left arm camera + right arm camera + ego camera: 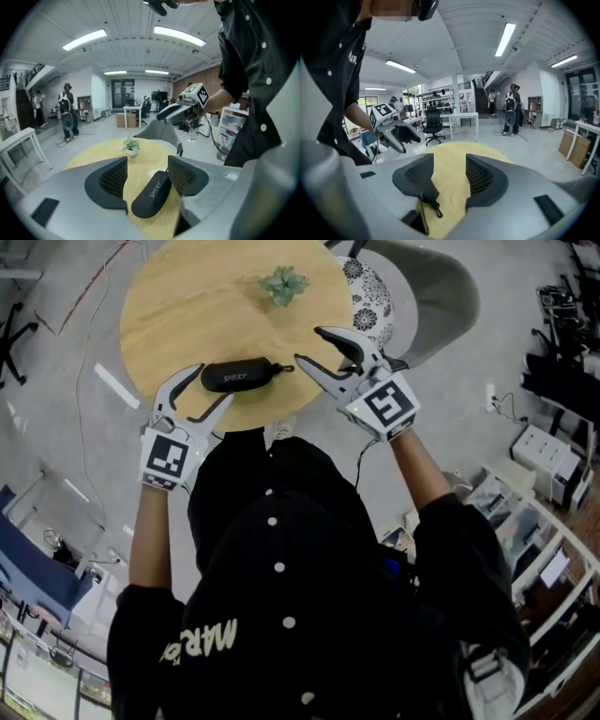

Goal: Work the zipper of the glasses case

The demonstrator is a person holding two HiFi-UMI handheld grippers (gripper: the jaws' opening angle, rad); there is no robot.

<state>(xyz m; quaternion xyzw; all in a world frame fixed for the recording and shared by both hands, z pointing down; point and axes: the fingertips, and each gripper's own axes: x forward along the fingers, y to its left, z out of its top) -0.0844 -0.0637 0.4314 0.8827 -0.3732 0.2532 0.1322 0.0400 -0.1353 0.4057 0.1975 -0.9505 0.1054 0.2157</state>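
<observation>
I had the glasses case (236, 377) lying flat at the near edge of the round desk (187, 306), with the small plant (283, 284) well apart at the far edge. The left tool (214, 383) stood wide open with one end of the case between its jaws, close against one pad but not pressed by both, so it held nothing. The right tool (309, 345) was also open and empty, at the other end of the case, where the zipper pull (433, 206) hung low beside one jaw. I judged this as the approach step: nothing was gripped yet. The next move would need the left tool to close and steady the case, and the right to come down and pinch that small pull exactly.
</observation>
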